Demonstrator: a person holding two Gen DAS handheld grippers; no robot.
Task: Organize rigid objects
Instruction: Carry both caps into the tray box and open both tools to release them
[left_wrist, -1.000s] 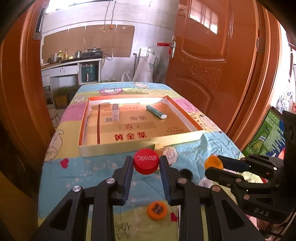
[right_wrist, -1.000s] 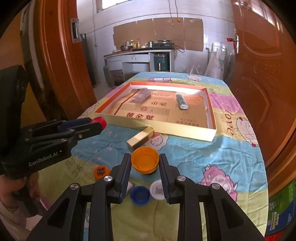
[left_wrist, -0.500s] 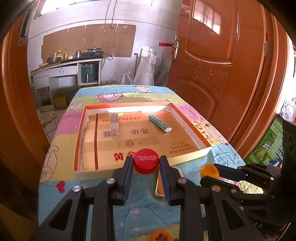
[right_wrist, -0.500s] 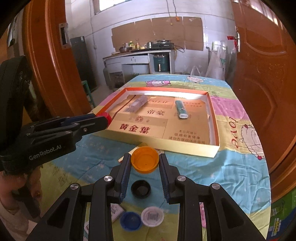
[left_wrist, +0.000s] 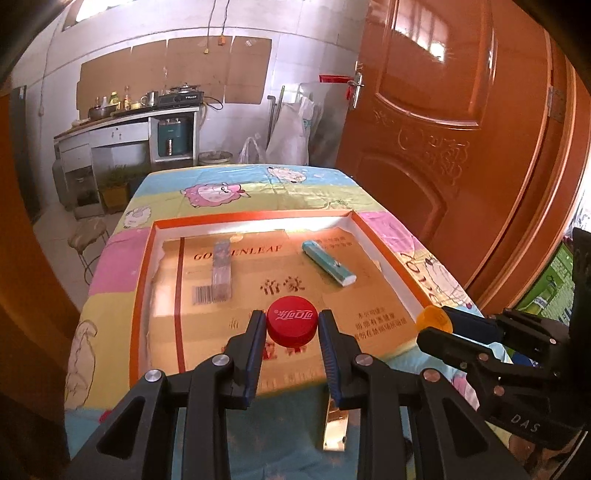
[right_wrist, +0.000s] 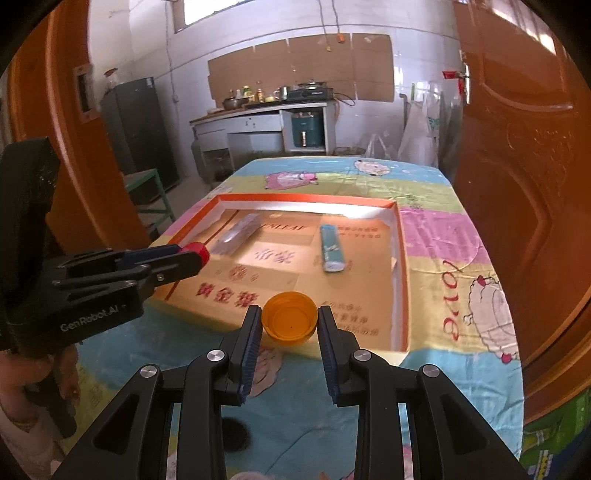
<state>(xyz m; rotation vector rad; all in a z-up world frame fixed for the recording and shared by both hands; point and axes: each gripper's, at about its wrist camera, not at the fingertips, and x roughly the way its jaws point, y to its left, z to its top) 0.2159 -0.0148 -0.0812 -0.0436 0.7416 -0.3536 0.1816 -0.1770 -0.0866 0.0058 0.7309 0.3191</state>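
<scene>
My left gripper (left_wrist: 291, 326) is shut on a red bottle cap (left_wrist: 291, 320) and holds it above the near edge of the shallow orange-rimmed box (left_wrist: 142, 266). It also shows in the right wrist view (right_wrist: 192, 254) with the red cap (right_wrist: 197, 251). My right gripper (right_wrist: 290, 325) is shut on an orange cap (right_wrist: 290, 319), open side up, above the box's near edge (right_wrist: 402, 273). The orange cap also shows in the left wrist view (left_wrist: 434, 319). Inside the box lie a teal tube (left_wrist: 328, 262) and a clear silvery stick (left_wrist: 221, 271).
A gold rectangular box (left_wrist: 334, 428) lies on the cartoon tablecloth (left_wrist: 221, 188) just before the tray. A dark cap (right_wrist: 234, 432) sits on the cloth below my right gripper. An orange door (left_wrist: 461, 110) stands close on the right; a kitchen counter is behind.
Both grippers have moved forward and up with their caps, from over the loose caps on the cloth to the near edge of the box.
</scene>
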